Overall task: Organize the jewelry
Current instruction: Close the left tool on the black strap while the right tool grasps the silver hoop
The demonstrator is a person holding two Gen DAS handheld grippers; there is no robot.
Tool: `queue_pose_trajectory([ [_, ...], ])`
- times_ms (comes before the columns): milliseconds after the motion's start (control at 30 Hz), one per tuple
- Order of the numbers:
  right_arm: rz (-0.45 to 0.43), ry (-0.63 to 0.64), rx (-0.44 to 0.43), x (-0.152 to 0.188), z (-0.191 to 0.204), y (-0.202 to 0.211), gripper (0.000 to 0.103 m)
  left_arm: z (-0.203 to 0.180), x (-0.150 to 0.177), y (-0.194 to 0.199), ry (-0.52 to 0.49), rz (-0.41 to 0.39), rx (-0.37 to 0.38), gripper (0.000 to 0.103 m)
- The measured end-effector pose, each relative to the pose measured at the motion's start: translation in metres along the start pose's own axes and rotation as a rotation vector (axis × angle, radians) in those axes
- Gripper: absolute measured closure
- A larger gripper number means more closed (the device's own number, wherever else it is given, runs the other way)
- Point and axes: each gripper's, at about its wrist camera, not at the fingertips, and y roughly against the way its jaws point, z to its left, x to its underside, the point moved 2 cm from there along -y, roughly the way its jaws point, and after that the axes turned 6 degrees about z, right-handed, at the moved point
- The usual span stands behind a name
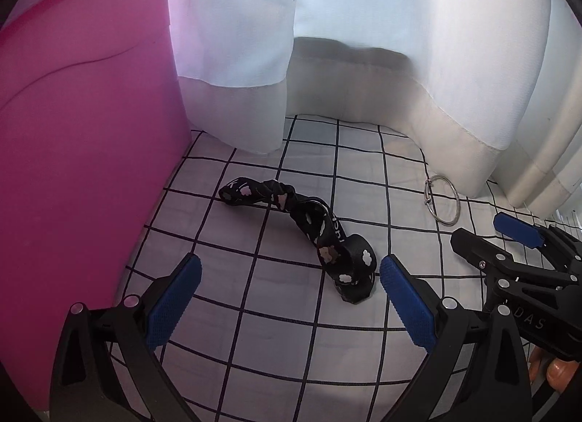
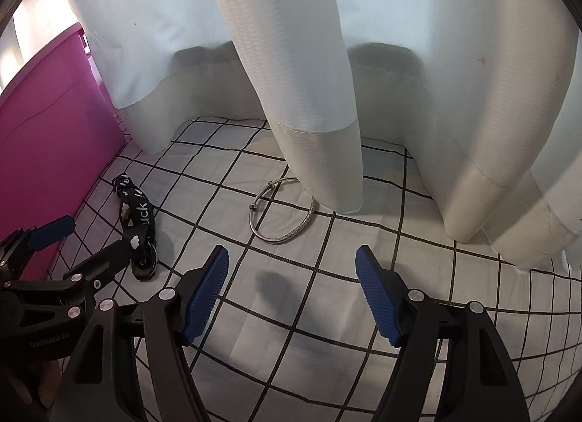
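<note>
Nothing sorted yet by my read: black printed strap mid-frame and silver bangle just above centre both lie loose on the grid cloth, pink bin at left, my left gripper and right gripper both spread, holding nothing.

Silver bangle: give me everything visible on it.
The bangle is a thin silver-looking metal hoop, not a closed ring: its ends overlap and each carries a small knob. One stretch of the band looks textured or engraved. It lies flat on the checked cloth, at the foot of the white curtain, whose hem hides part of the far side. Nothing grips it; the right gripper is short of it, open.
</note>
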Motion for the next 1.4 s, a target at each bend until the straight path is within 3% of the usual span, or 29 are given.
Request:
queue_pose_trajectory([
  [233, 0.005, 0.020, 0.014, -0.011, -0.001, -0.015, 0.034, -0.001, -0.007, -0.012, 0.009, -0.006, -0.005, 0.006],
  [400, 0.013, 0.068, 0.073, -0.018, 0.005, -0.023, 0.034, -0.001, -0.011, -0.023, 0.013, 0.006, -0.009, 0.006],
  [733, -0.002, 0.084, 0.090, -0.030, 0.012, -0.037, 0.026, 0.007, -0.021, -0.040, 0.027, 0.019, -0.013, 0.005],
  [900, 0.002, 0.085, 0.082, -0.035, 0.010, -0.038, 0.027, 0.008, -0.023, -0.042, 0.023, 0.010, -0.016, 0.006],
  [967, 0.003, 0.085, 0.080, -0.034, 0.009, -0.036, 0.032, 0.007, -0.023, -0.040, 0.019, 0.007, -0.013, 0.009],
  [1000, 0.001, 0.090, 0.077, -0.034, 0.011, -0.036, 0.036, 0.007, -0.022, -0.040, 0.013, 0.002, -0.008, 0.015],
  [1067, -0.009, 0.105, 0.072, -0.033, 0.014, -0.032, 0.058, 0.003, -0.017, -0.035, -0.009, -0.014, 0.005, 0.031],
  [1200, -0.012, 0.095, 0.070, -0.032, 0.016, -0.029, 0.058, -0.003, -0.014, -0.028, -0.041, -0.041, 0.024, 0.082],
  [1300, -0.019, 0.094, 0.067, -0.027, 0.016, -0.026, 0.058, -0.002, -0.011, -0.025, -0.042, -0.045, 0.027, 0.091],
  [1400, -0.026, 0.088, 0.066, -0.019, 0.017, -0.022, 0.058, 0.002, -0.007, -0.022, -0.041, -0.050, 0.027, 0.093],
])
